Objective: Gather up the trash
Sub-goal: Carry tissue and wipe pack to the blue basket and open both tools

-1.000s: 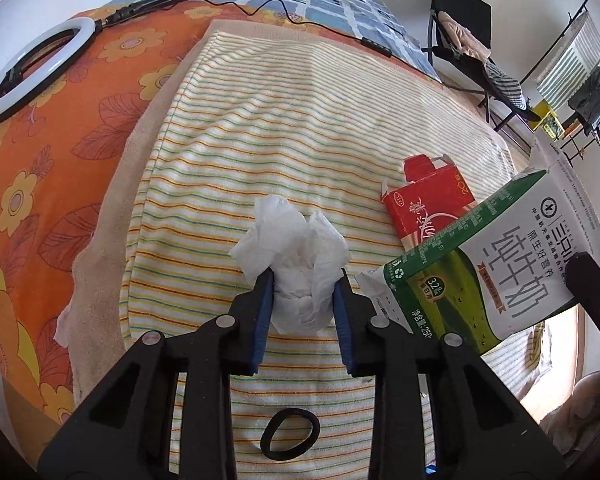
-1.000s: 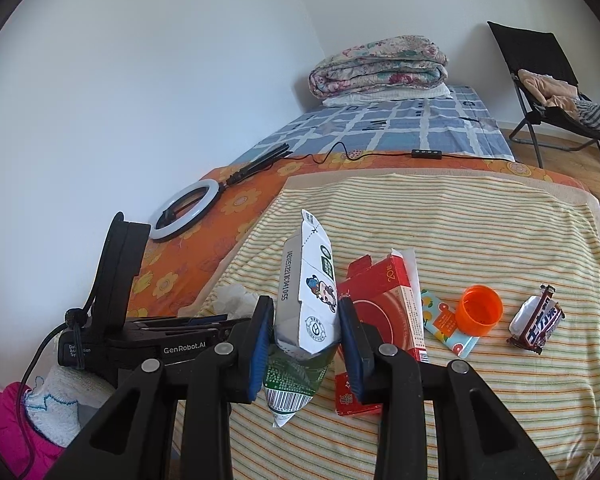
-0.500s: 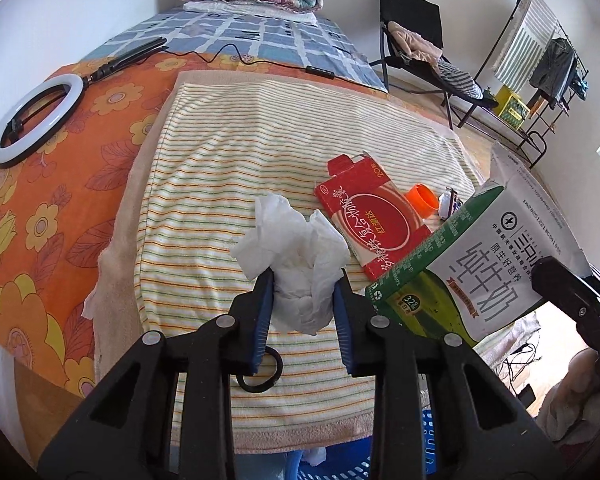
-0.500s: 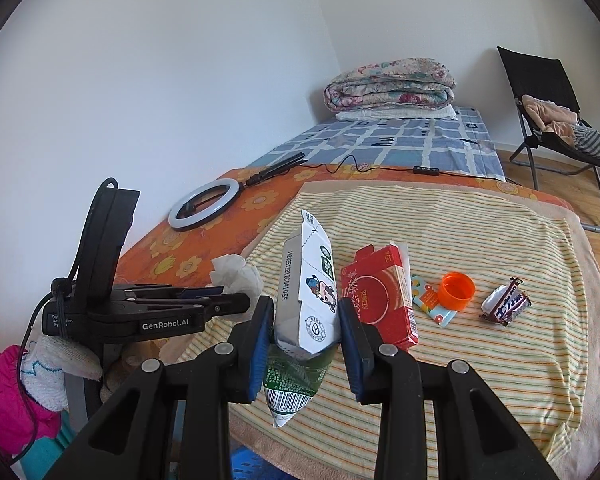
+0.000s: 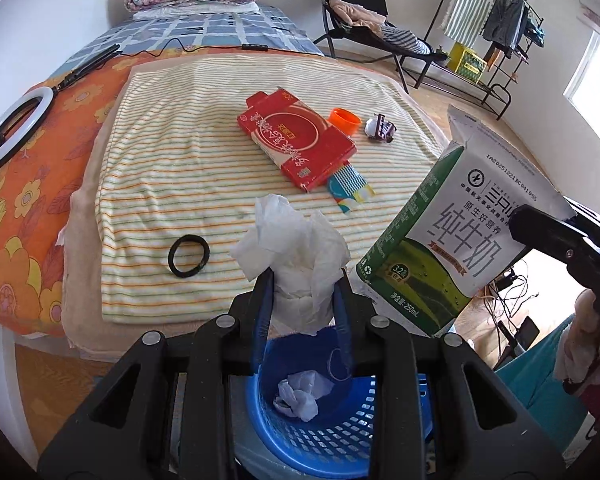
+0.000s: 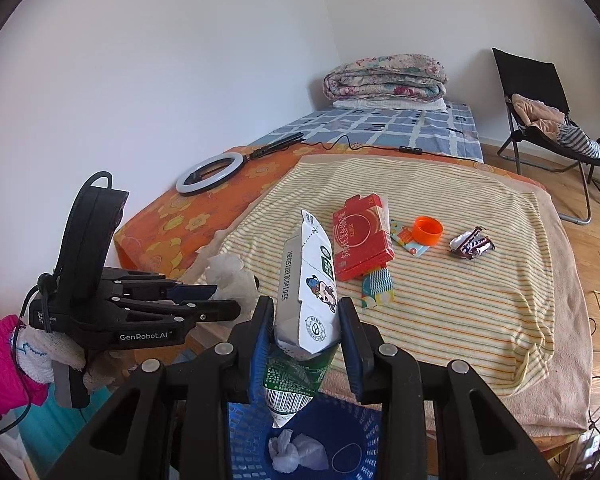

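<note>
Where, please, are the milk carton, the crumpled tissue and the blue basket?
milk carton [image 5: 456, 240], left wrist view, printed front face.
crumpled tissue [image 5: 296, 240], left wrist view, bunched middle.
blue basket [image 5: 332, 436], left wrist view, perforated wall.

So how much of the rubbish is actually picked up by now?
One crumpled wad already lies in the blue basket. In hand above it: the left gripper clamps a tissue, the right gripper a milk carton. Left on the bed: red box, orange cap, wrapper.
</note>
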`<state>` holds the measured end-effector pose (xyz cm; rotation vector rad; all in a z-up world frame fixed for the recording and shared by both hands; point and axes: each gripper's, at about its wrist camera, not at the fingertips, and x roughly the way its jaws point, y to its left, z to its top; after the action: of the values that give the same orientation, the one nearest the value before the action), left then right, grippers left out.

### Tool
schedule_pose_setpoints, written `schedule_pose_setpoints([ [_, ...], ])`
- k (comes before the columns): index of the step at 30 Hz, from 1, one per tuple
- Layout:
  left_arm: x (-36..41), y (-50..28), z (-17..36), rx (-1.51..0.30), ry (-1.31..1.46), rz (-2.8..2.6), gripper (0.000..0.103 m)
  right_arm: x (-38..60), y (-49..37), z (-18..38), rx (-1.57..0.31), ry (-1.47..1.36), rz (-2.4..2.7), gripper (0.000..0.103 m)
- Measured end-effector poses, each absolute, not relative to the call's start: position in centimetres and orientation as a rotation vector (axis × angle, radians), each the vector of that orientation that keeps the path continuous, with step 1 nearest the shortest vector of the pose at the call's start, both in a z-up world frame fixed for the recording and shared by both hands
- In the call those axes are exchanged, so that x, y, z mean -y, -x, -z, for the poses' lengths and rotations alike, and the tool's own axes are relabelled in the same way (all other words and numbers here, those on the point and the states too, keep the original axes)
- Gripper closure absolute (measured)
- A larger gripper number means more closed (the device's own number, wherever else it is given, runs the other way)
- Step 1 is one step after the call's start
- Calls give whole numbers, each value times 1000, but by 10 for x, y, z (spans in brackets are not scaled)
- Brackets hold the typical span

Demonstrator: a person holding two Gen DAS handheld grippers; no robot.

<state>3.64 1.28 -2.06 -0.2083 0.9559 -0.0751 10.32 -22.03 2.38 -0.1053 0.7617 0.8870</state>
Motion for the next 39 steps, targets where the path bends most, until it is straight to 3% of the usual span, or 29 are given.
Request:
schedule_pose_setpoints([
  [18, 28, 18, 91, -1114, 221, 139, 75, 253, -57, 35, -902, 148, -866, 70],
  [37, 52, 20, 115, -1198, 166, 200, 74, 260, -53, 75, -1011, 183, -837, 68],
  [39, 54, 20, 116, -1206, 163, 205, 70, 260, -53, 79, -1024, 192, -835, 67],
])
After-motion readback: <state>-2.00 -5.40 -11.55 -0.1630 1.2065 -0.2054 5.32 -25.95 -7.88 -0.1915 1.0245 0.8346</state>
